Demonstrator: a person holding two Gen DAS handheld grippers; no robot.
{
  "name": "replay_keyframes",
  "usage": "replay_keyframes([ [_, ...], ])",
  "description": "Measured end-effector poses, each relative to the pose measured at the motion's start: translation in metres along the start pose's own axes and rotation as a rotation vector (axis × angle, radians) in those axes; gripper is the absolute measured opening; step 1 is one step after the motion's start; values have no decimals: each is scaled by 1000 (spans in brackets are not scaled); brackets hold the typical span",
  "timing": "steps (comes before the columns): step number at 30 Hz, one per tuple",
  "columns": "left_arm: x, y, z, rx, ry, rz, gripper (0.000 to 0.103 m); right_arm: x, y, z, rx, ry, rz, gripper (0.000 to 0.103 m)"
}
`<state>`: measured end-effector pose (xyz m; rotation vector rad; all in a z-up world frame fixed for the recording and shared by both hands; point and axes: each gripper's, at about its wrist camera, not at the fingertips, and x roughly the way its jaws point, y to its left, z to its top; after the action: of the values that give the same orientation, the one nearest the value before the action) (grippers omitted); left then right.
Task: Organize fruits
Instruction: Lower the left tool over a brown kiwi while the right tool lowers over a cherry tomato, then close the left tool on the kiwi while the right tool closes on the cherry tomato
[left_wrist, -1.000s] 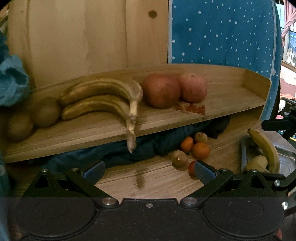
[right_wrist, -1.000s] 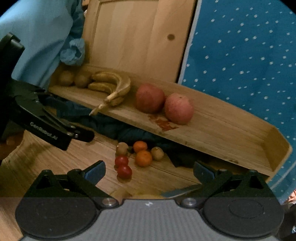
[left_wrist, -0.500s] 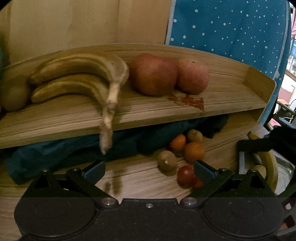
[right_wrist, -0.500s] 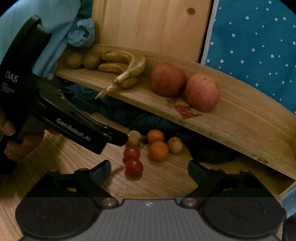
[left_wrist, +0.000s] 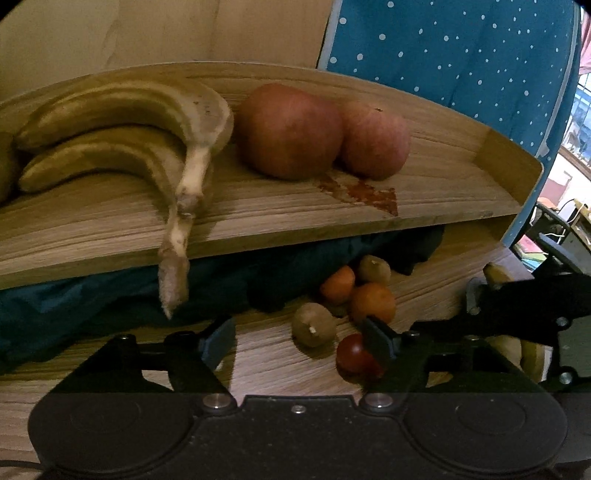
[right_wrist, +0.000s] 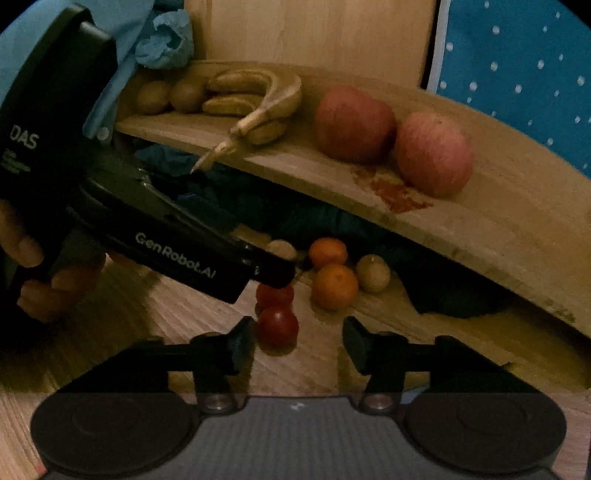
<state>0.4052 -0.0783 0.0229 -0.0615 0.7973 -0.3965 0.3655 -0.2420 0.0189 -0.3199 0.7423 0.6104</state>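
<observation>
Right wrist view: the right claw (right_wrist: 298, 349) is closing with nothing yet between its jaws, low center, just before a tomato (right_wrist: 277, 325) on the table (right_wrist: 155, 317); the left claw (left_wrist: 298, 341), also closing and empty, aims near the kiwi (left_wrist: 314, 325).

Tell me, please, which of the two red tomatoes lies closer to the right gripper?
The lower tomato, just beyond the right gripper, whose jaws are closing empty. The other tomato sits behind it, partly under the left gripper.

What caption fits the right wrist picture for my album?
Right gripper closing, empty, near a tomato; apples and bananas on the shelf.
</observation>
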Motion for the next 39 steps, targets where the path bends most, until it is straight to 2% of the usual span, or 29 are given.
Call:
replay_keyframes([
  [2,1,0,0,-1,0,-13,71,3,-4,0,13,13,22,48],
  [6,1,0,2,-5,-4,-42,56,7,-6,1,5,25,47,47],
  [9,0,4,3,-10,-9,-38,52,7,-6,0,-7,27,54,47],
  [16,0,8,4,-14,-9,-47,47,7,-5,3,-54,24,66,46],
  [19,-2,7,3,-13,-6,-60,44,8,-1,5,-80,25,73,41],
  [27,-1,7,4,-4,8,-85,46,9,1,5,-83,24,88,32],
  [32,1,9,4,-33,14,-69,48,9,1,5,-80,23,89,31],
  [39,-2,14,5,-61,15,-47,37,8,0,4,-67,18,89,31],
])
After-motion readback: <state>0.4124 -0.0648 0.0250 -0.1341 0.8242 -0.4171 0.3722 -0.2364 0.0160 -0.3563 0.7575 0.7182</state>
